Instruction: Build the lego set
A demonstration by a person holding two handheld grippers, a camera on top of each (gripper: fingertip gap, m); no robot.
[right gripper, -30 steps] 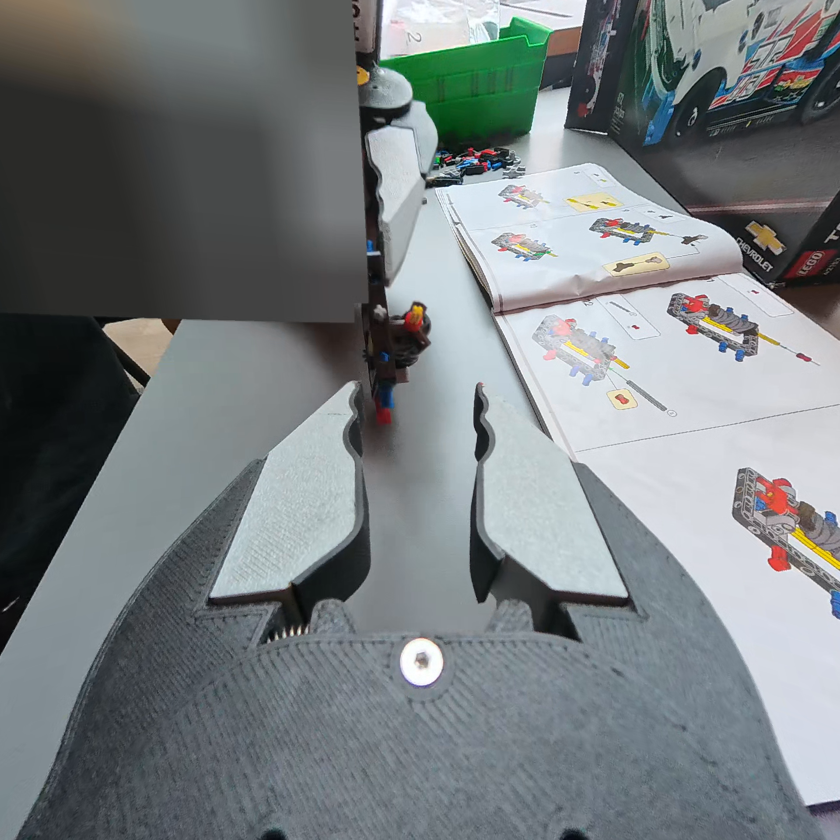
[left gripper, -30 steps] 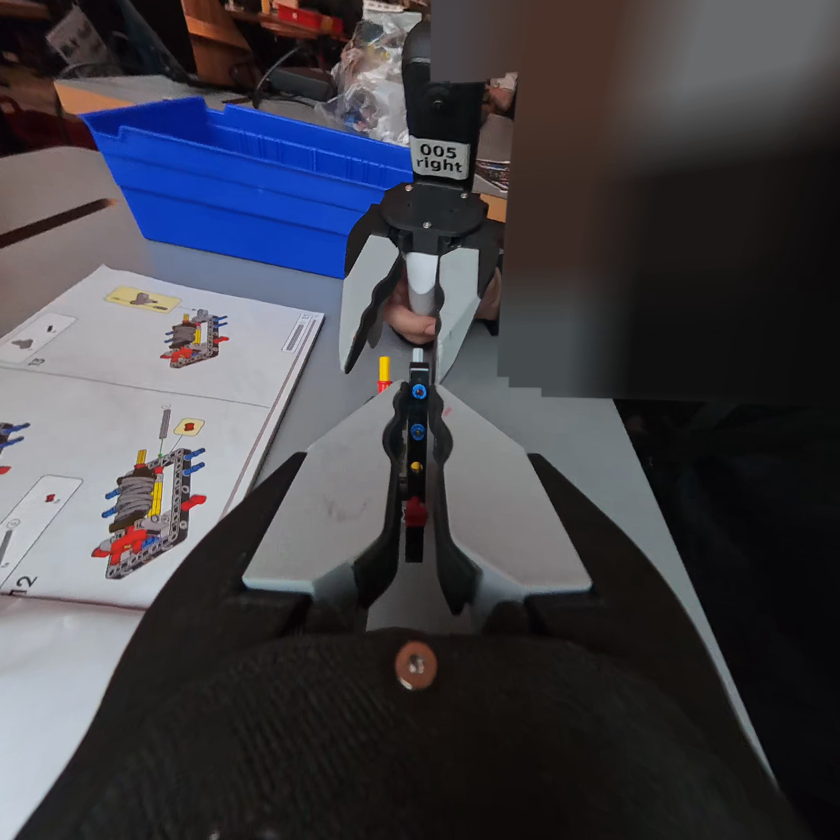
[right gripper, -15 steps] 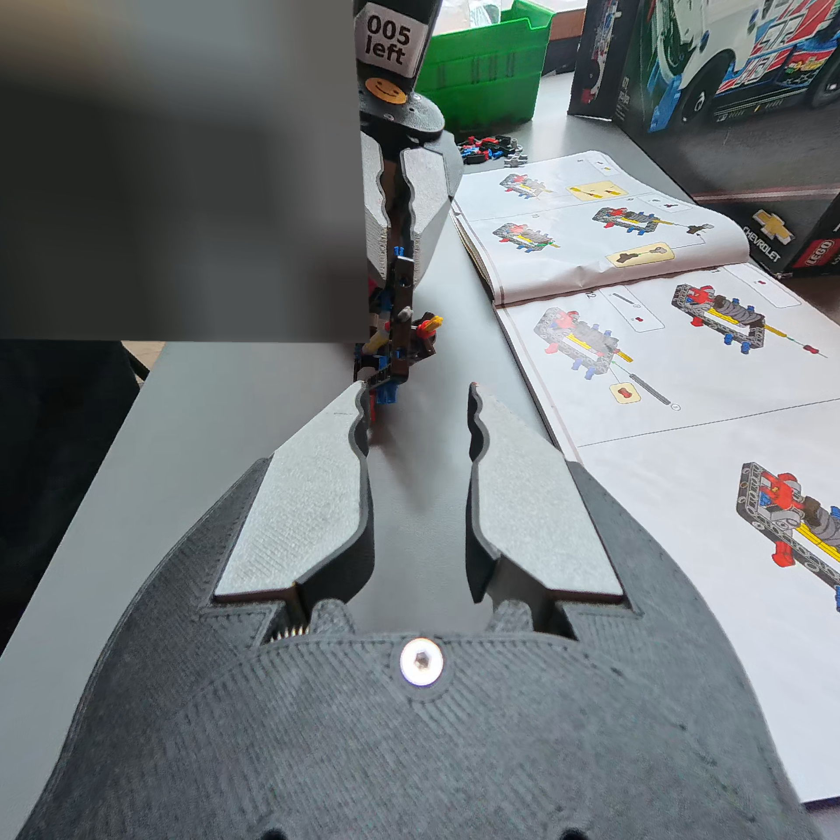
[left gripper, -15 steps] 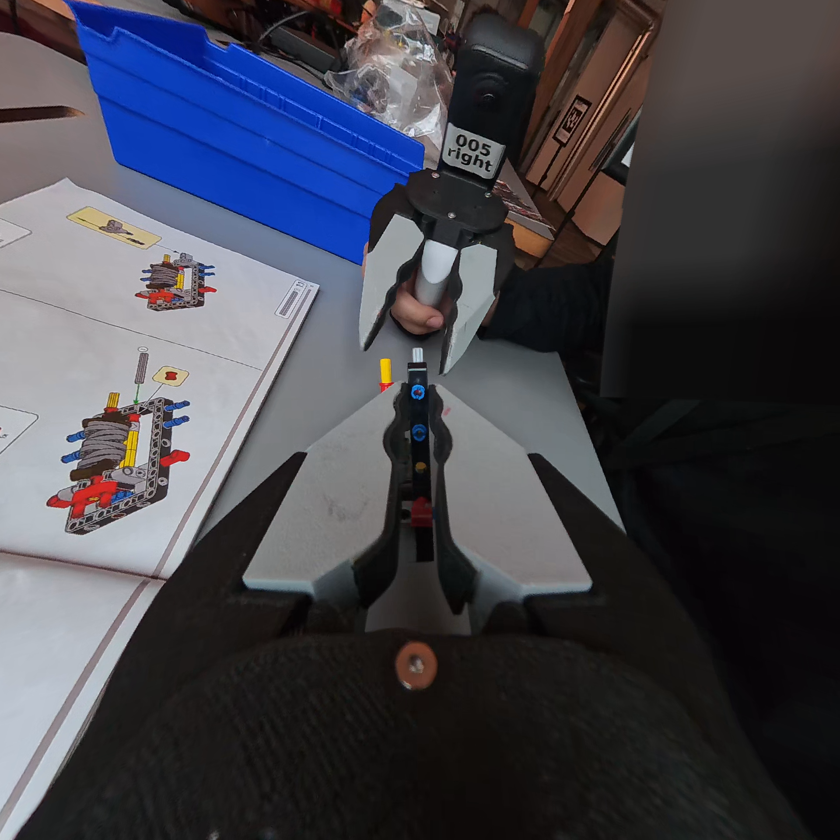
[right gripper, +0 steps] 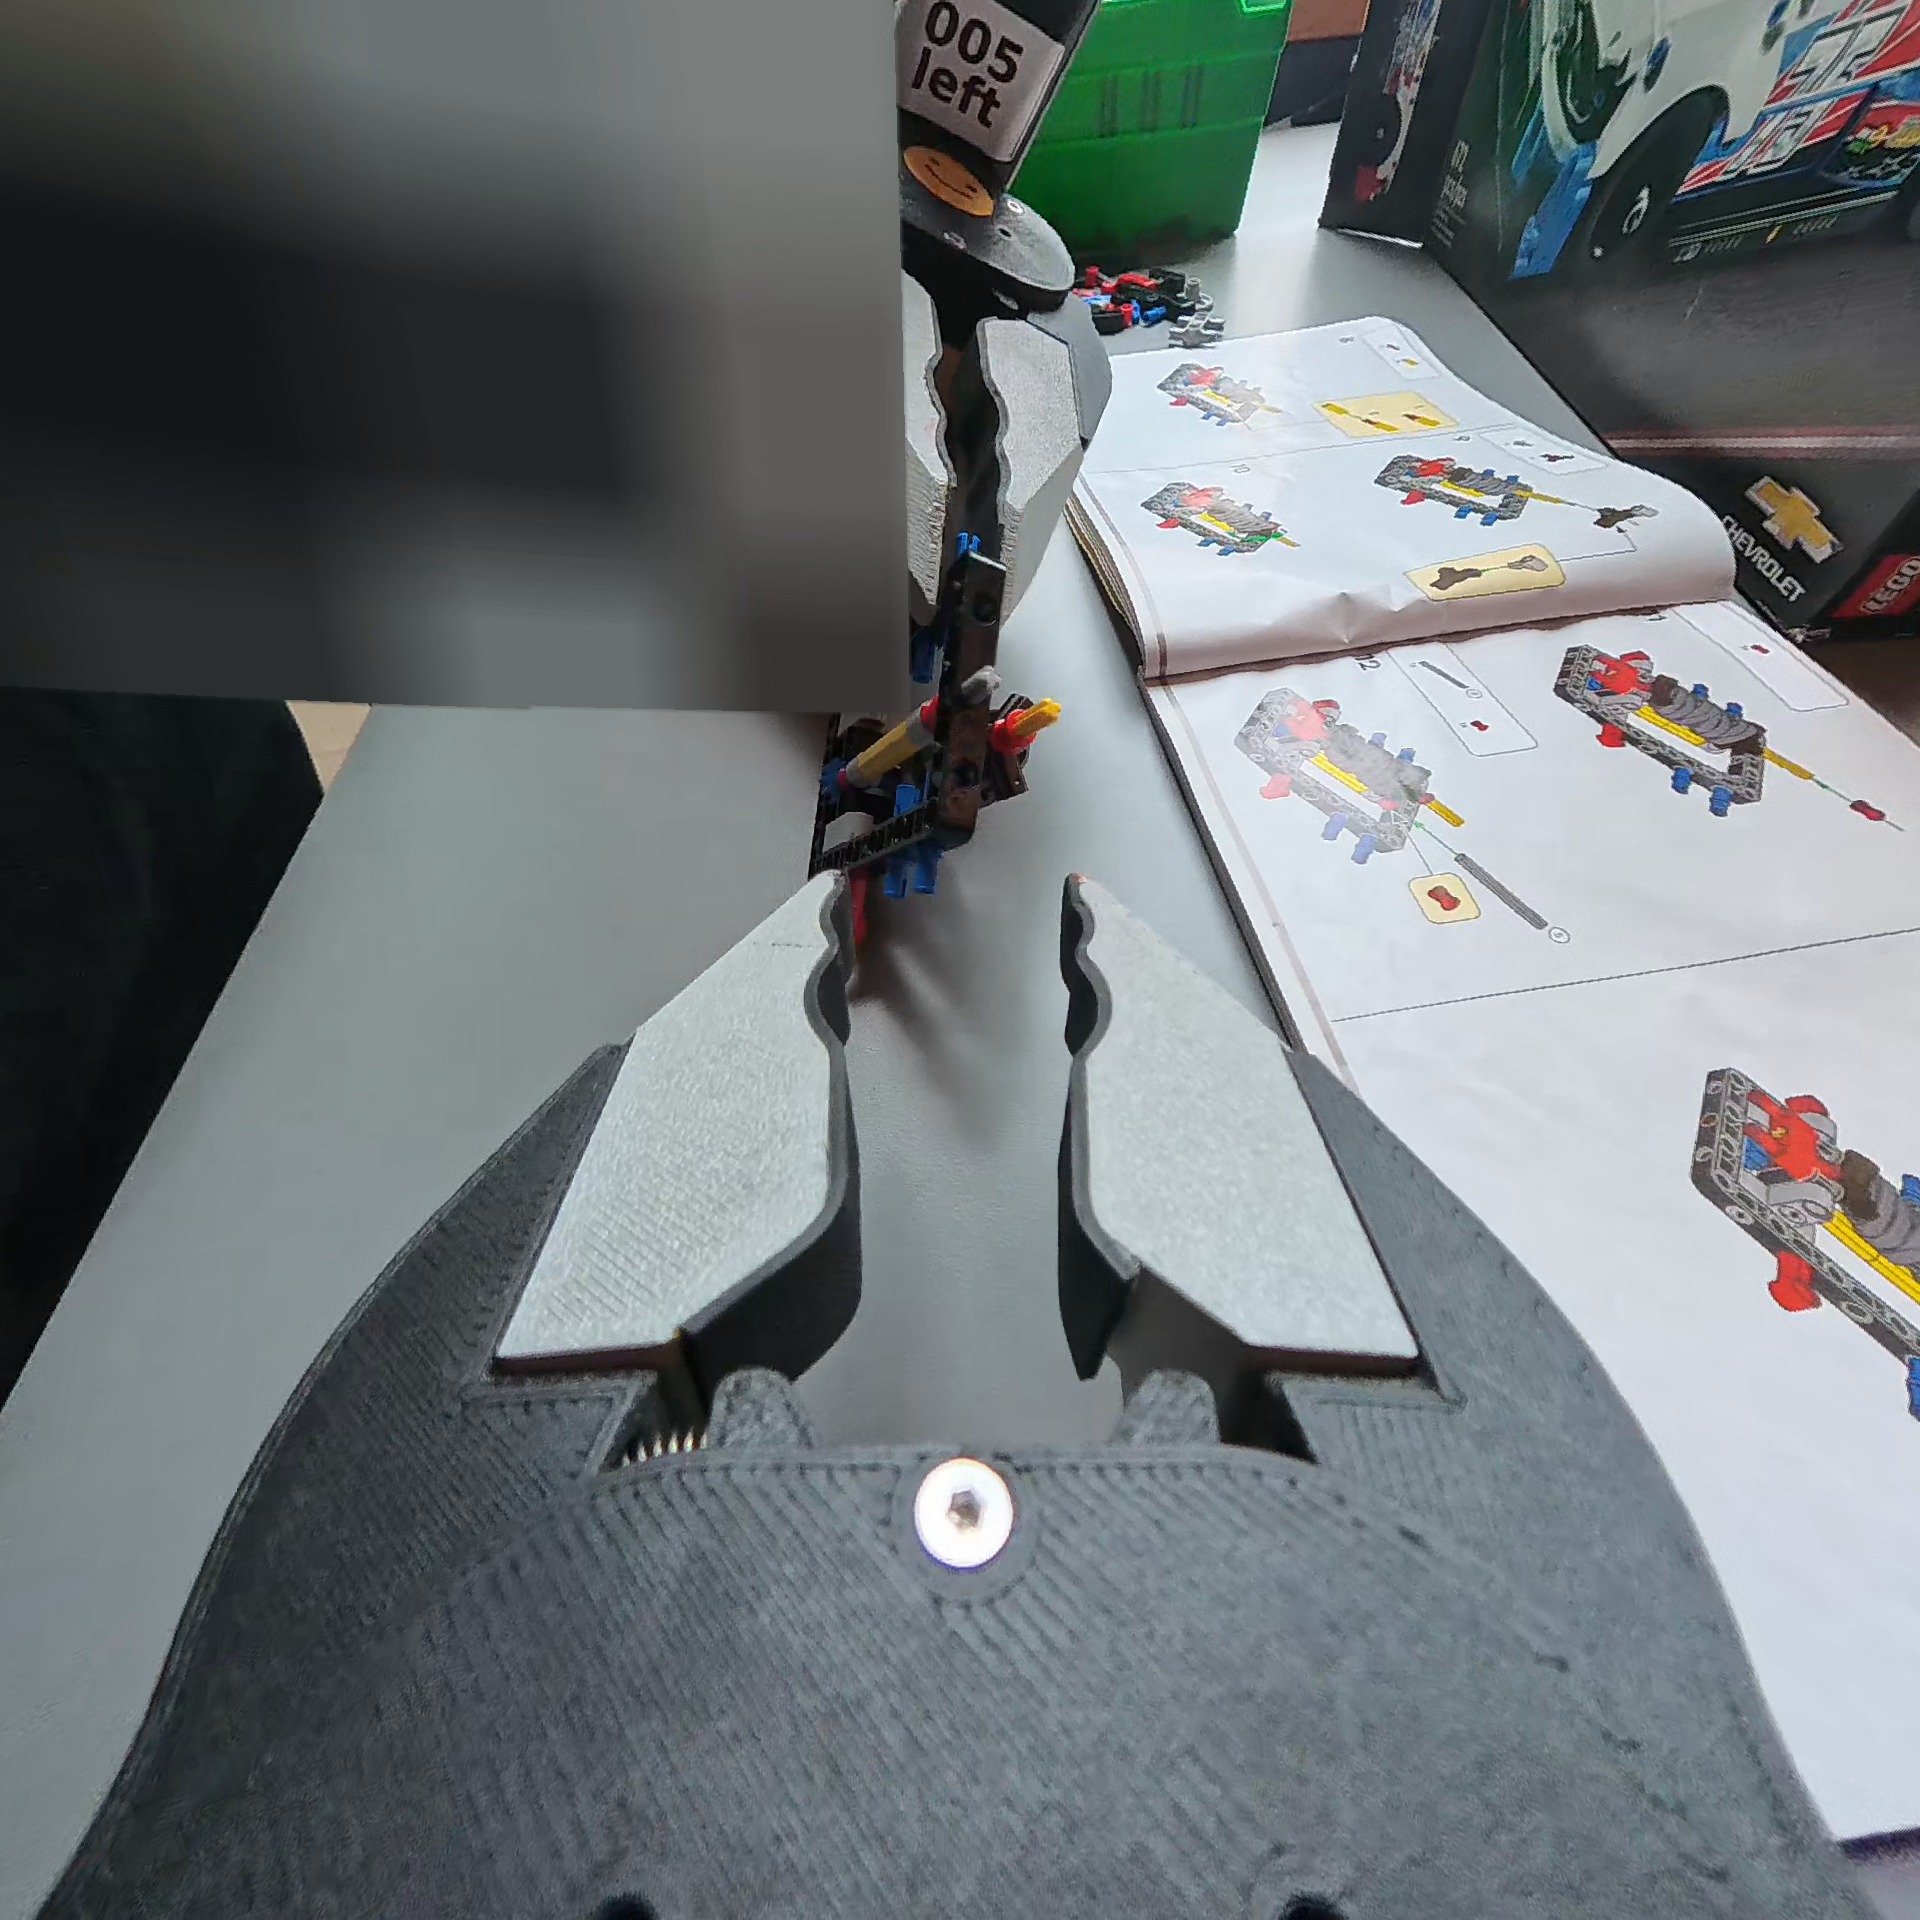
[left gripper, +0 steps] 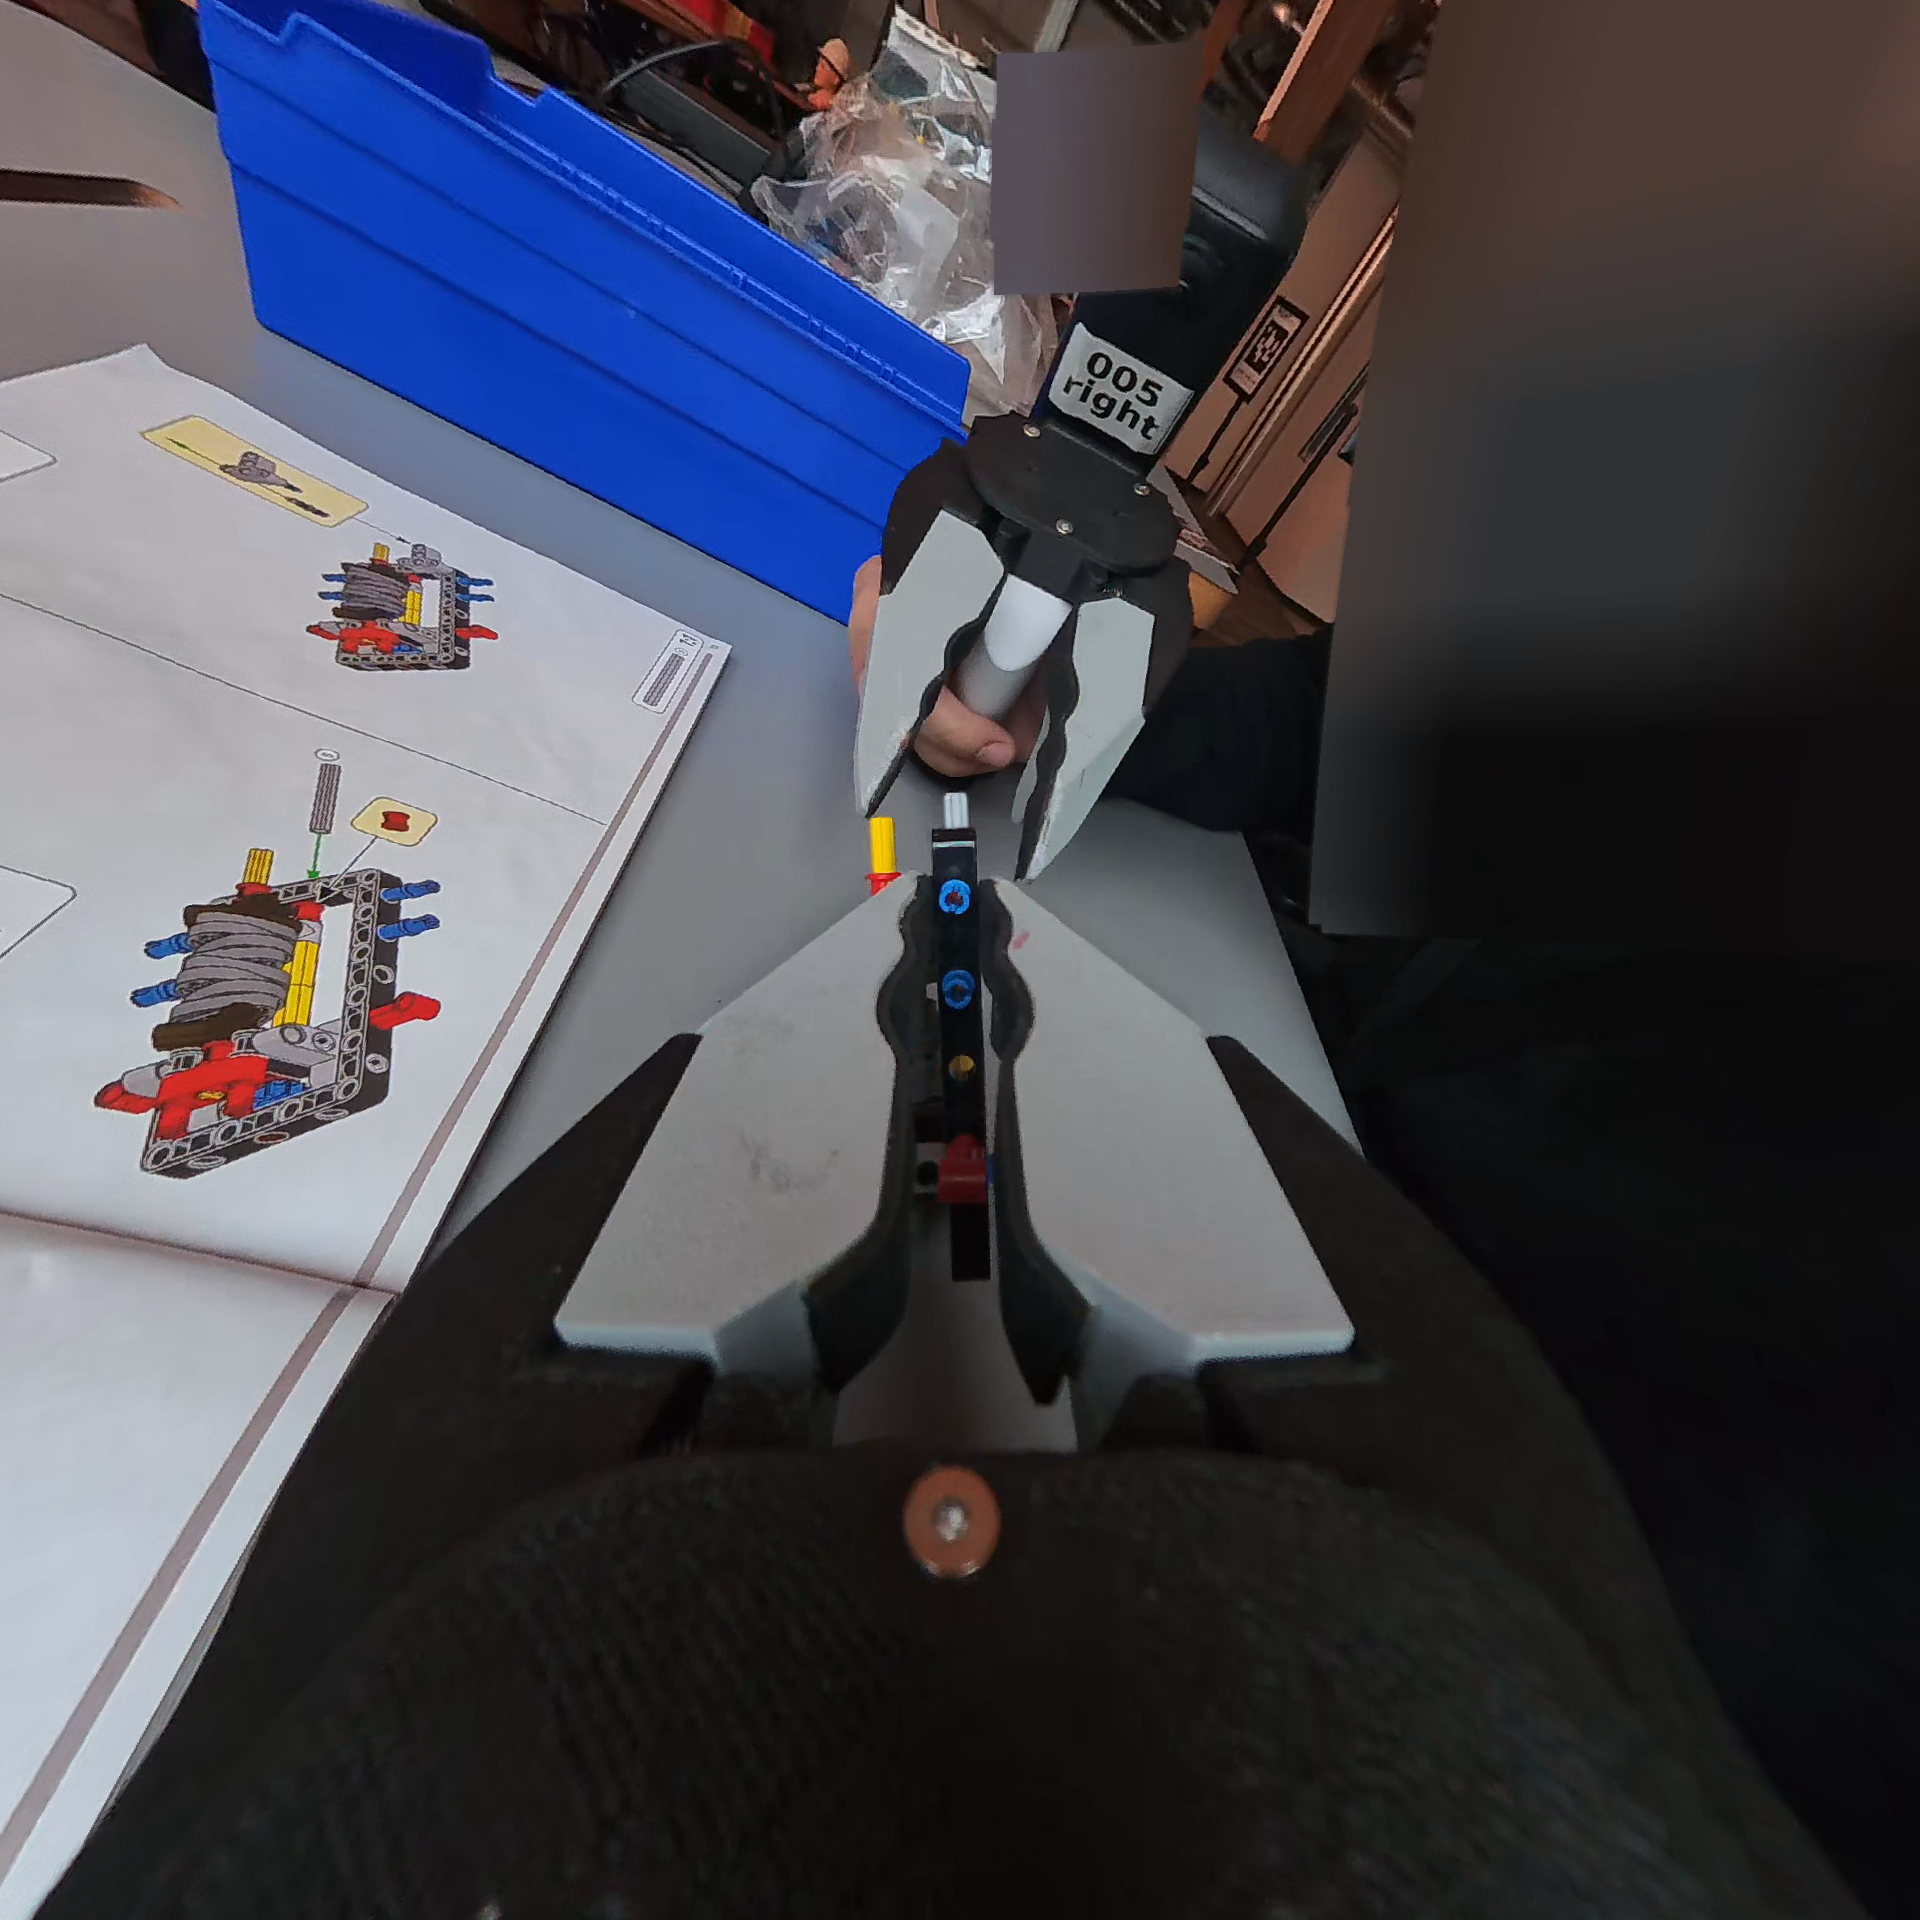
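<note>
Two claws face off: left claw (left gripper: 956, 894) pinching lego frame (left gripper: 958, 1023), right claw (right gripper: 951, 894) agape beside manual (right gripper: 1558, 831).

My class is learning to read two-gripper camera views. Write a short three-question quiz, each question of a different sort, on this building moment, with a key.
1. True or false: the left gripper is shut on the black studded-beam lego frame with blue pins.
2. Multiple choice: the right gripper is (A) shut on a yellow axle, (B) open and holding nothing, (C) shut on the booklet.
3. Fill in: the open paper instruction booklet lies on the grey table in front of the ____ plastic bin.

Key: 1 true; 2 B; 3 blue.
</note>
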